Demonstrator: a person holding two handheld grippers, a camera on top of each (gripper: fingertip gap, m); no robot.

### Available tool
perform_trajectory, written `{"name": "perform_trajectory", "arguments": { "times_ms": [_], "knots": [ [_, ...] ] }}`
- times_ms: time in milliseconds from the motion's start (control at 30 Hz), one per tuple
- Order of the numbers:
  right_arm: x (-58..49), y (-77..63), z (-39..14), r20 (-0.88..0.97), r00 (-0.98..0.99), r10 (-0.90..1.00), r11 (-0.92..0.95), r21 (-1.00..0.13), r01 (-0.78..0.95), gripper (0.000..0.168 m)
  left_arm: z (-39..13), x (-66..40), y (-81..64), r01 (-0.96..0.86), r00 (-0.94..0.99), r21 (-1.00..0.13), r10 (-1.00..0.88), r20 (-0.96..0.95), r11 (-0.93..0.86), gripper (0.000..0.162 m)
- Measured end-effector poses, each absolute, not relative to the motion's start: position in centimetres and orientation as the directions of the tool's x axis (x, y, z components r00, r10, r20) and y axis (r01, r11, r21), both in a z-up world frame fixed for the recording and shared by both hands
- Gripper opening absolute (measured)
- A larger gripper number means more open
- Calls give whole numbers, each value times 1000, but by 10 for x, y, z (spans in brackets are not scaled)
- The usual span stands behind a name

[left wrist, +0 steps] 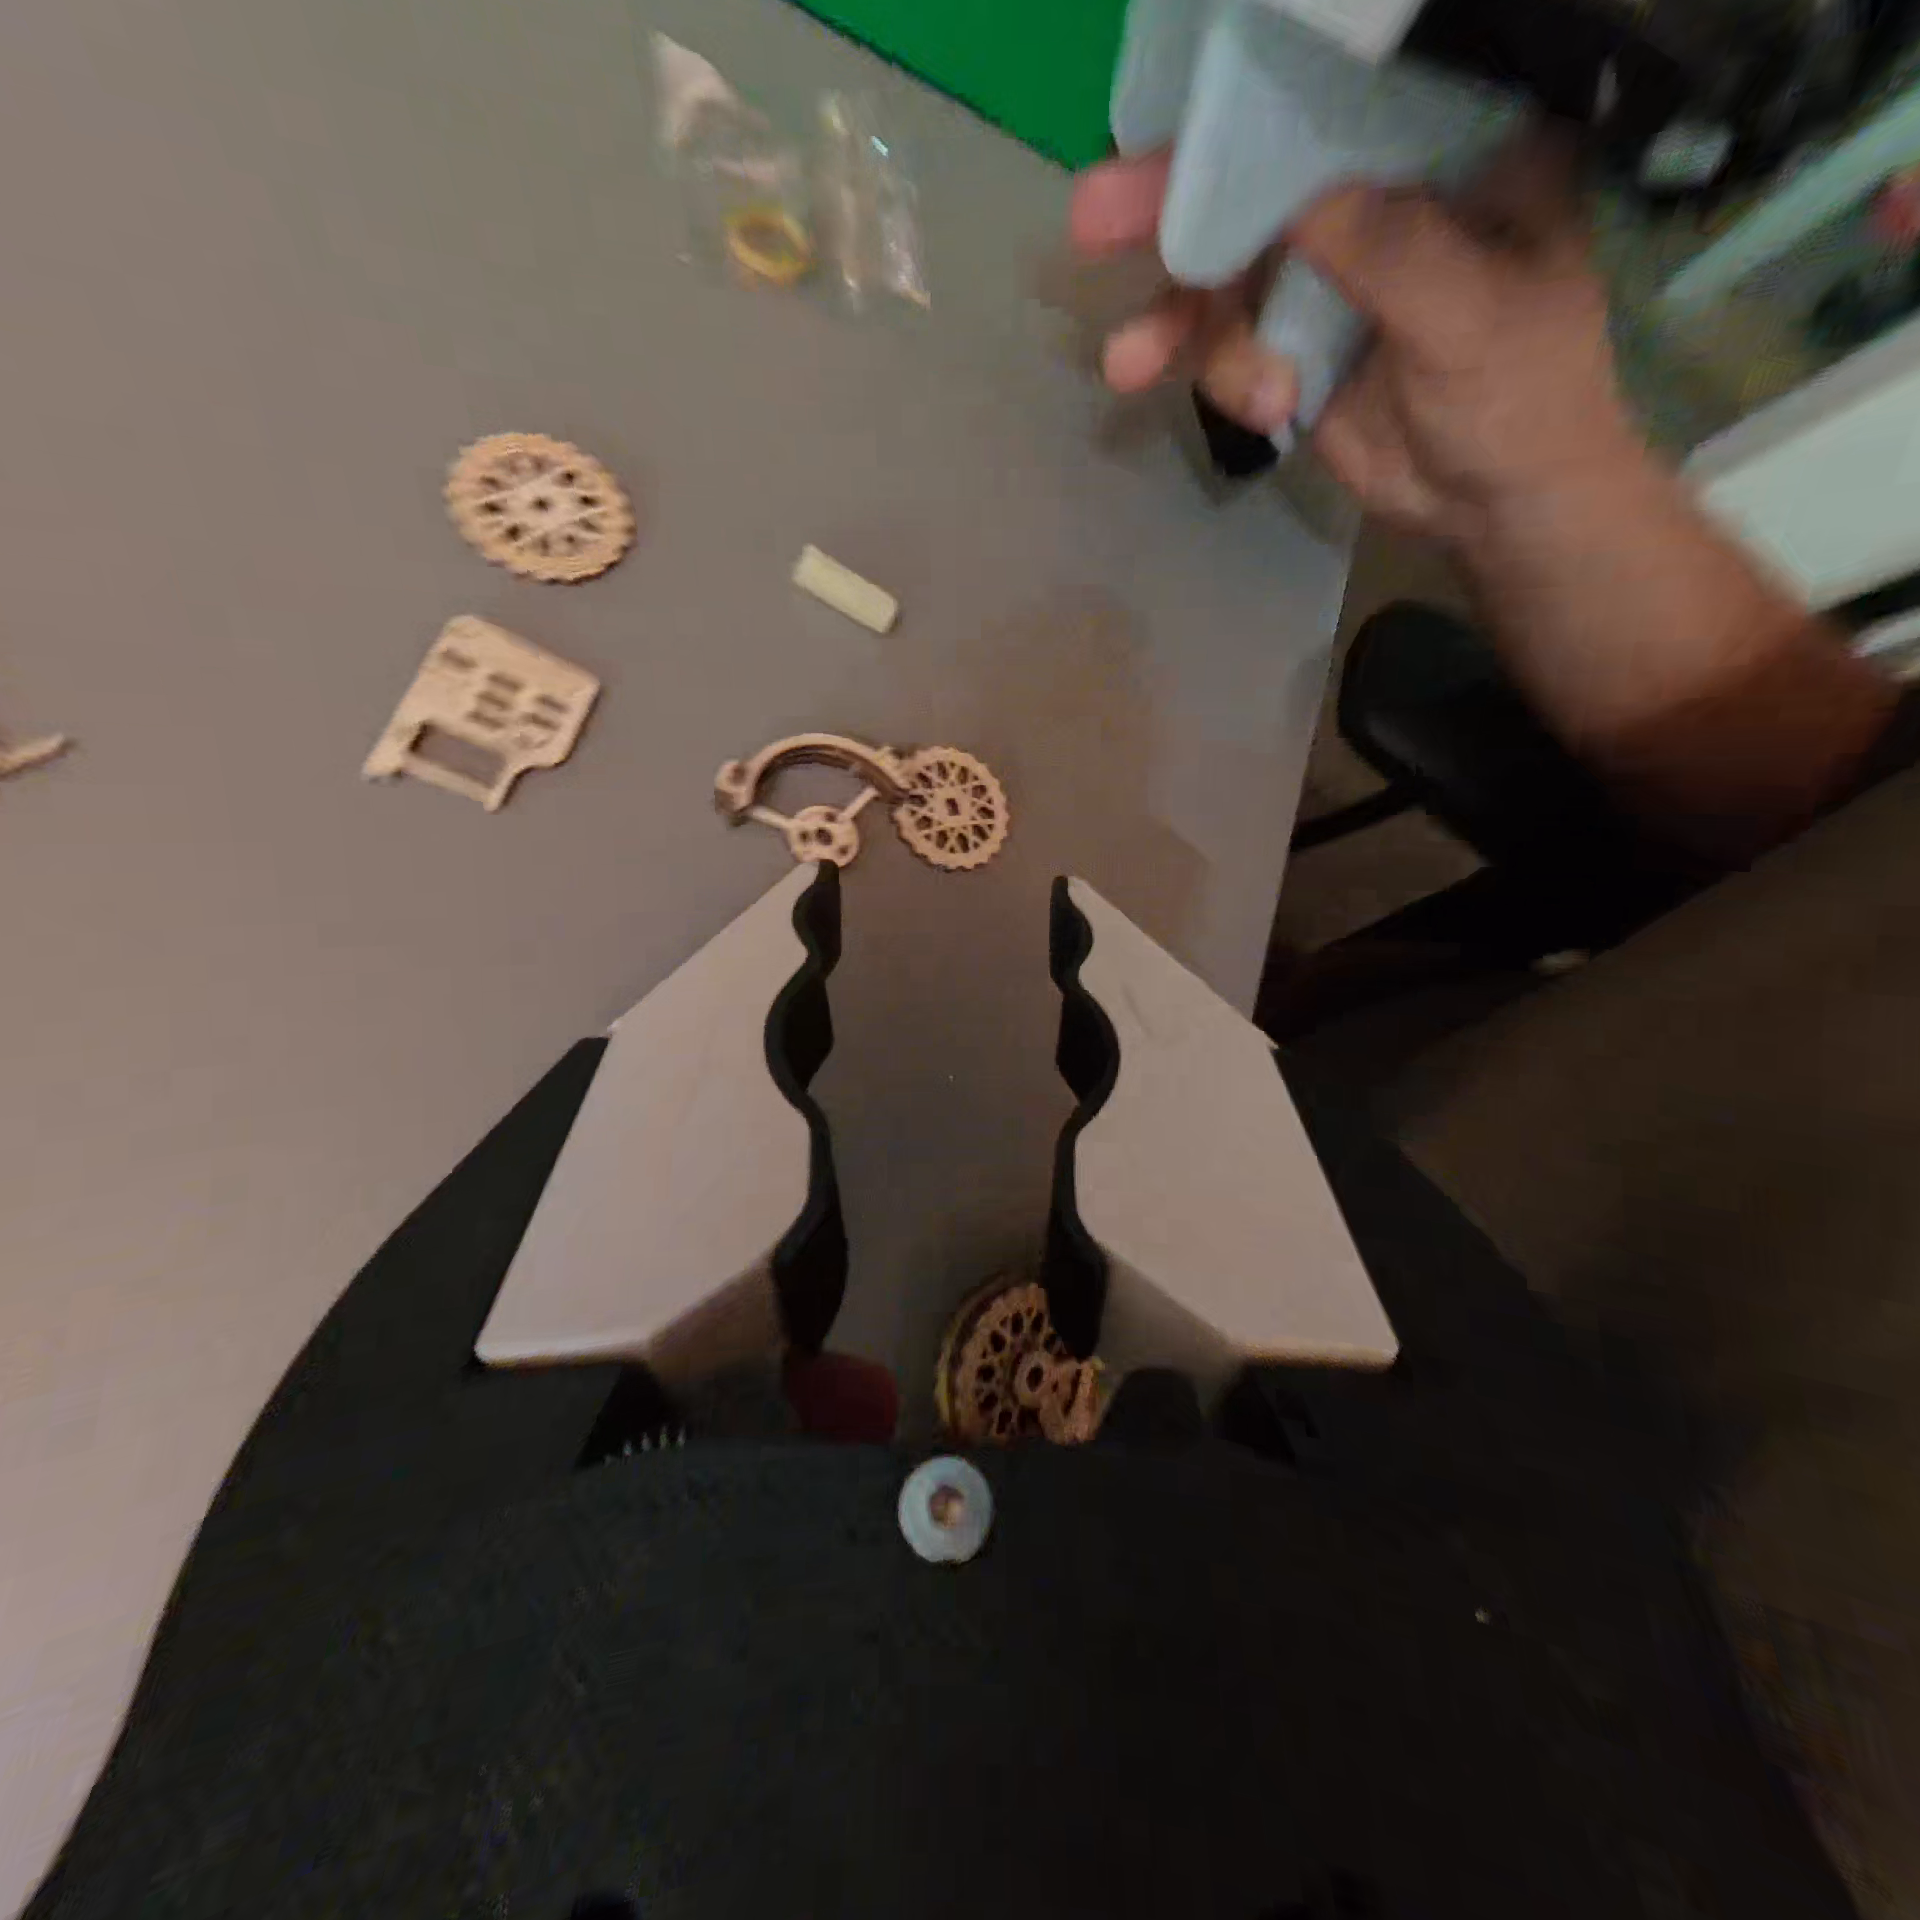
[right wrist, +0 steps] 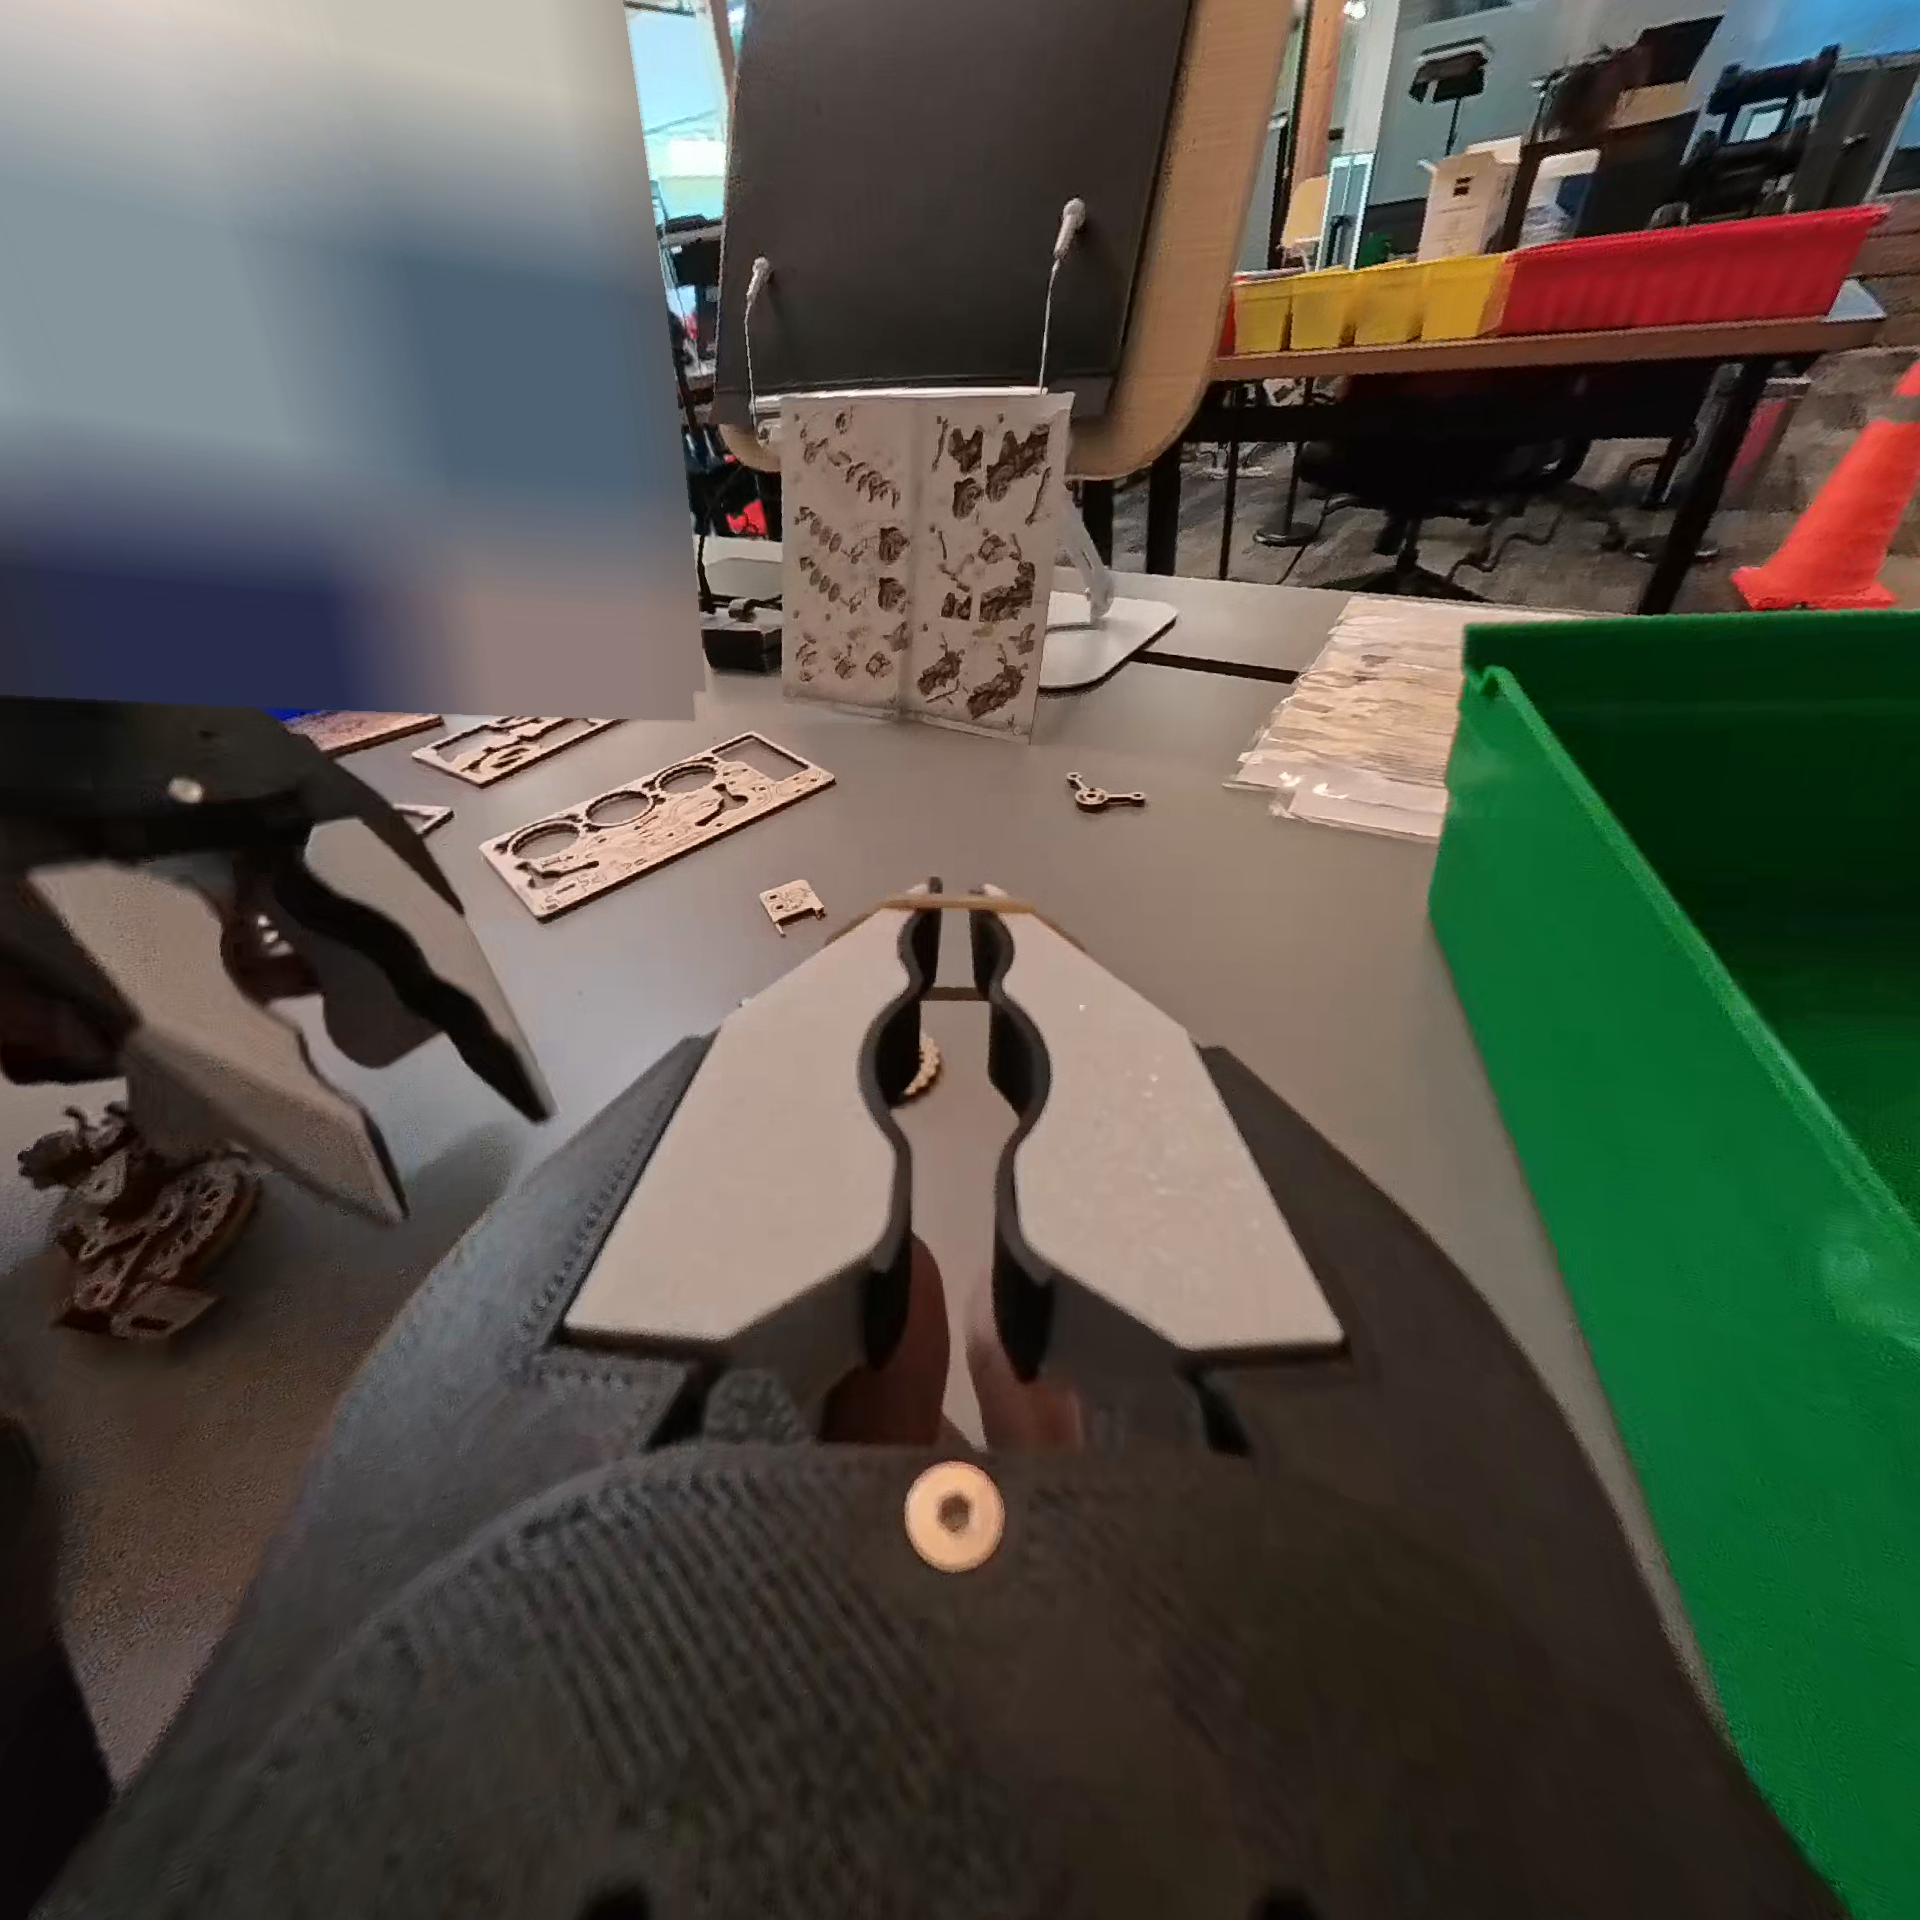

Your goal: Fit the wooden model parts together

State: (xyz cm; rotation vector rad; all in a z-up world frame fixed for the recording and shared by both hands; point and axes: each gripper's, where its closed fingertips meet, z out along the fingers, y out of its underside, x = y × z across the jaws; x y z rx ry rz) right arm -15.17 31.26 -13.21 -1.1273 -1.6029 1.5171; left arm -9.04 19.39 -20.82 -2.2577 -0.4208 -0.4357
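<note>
In the left wrist view the left gripper hangs released, fingers parted, above the grey table just short of a wooden frame-and-wheel assembly, while in the right wrist view the right gripper is clenched on a thin wooden strip over the table.

A grey table carries the wooden parts. An arched frame with a small wheel lies near its edge. Left of that frame sits a slotted plate; beyond the frame lie a large gear, a pale stick and a clear bag.
</note>
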Motion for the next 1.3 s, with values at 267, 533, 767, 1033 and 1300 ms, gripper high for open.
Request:
{"name": "perform_trajectory", "arguments": {
  "times_ms": [267, 533, 767, 1033, 1300],
  "knots": [
    [-143, 297, -129, -37, -457, 889, 19, -993, 119, 3, -247, -64, 218, 240, 967, -508, 158, 201, -827, 43],
    [-140, 307, -131, -148, -475, 867, -96, -987, 132, 2, -250, -67, 237, 226, 974, -515, 178, 142, -827, 45],
    [-139, 315, -134, -160, -470, 868, -104, -984, 142, 1, -252, -72, 247, 196, 980, -487, 175, 89, -851, 31],
    [-134, 300, -131, -129, -526, 840, -73, -989, 126, 5, -189, -97, 246, 482, 872, -674, 232, 431, -559, 31],
    [-120, 219, -120, 33, -676, 737, 81, -996, 39, 16, -112, -117, 205, 819, 517, -524, -96, 851, -233, 31]
  ]
}}
